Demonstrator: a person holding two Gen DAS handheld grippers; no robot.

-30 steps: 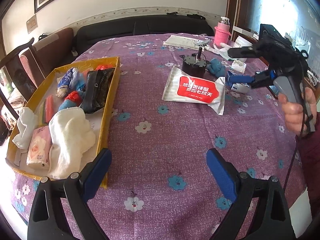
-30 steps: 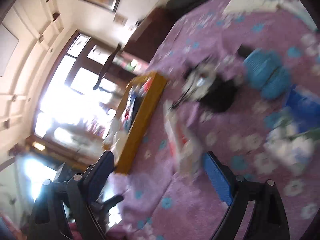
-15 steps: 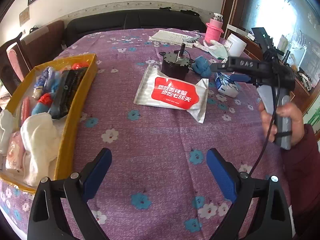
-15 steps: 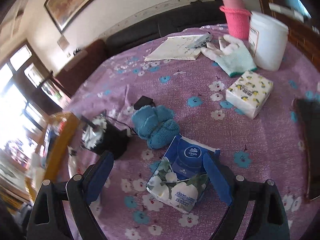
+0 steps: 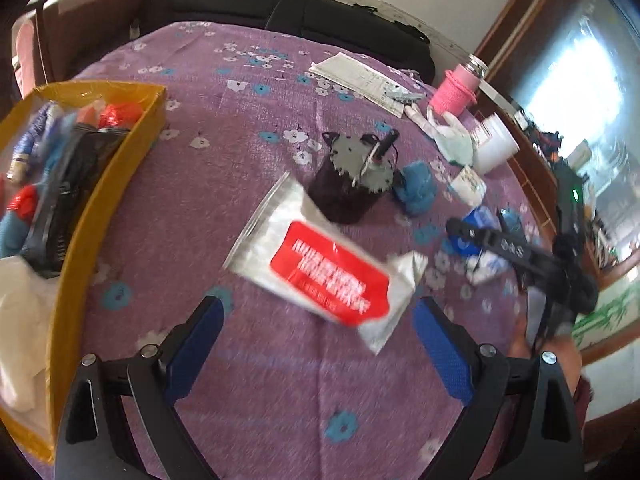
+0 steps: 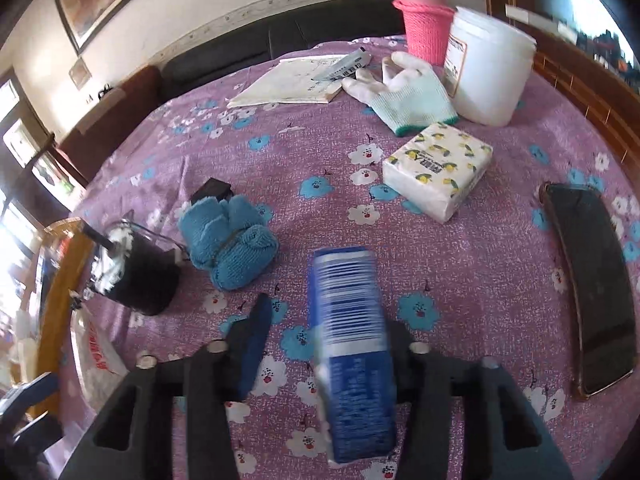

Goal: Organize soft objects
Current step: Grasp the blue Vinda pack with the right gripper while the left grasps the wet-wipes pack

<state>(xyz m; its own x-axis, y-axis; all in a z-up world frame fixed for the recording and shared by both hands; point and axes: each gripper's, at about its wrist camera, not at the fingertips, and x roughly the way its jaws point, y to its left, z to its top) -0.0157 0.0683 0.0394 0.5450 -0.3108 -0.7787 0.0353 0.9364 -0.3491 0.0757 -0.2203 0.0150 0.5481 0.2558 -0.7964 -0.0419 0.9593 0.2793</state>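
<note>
Since half a second ago your right gripper point(image 6: 320, 336) has been closing its jaws on the blue tissue pack point(image 6: 348, 344), which is now sitting between them, apparently pinched and tipped on edge above the purple tablecloth point(image 6: 460, 260). Your left gripper point(image 5: 316, 344) is hanging wide open and empty, nearing the red-labelled wipes pack point(image 5: 328, 268). You are risking the soft pack buckling and slipping loose on the way to the yellow tray point(image 5: 96, 208).
</note>
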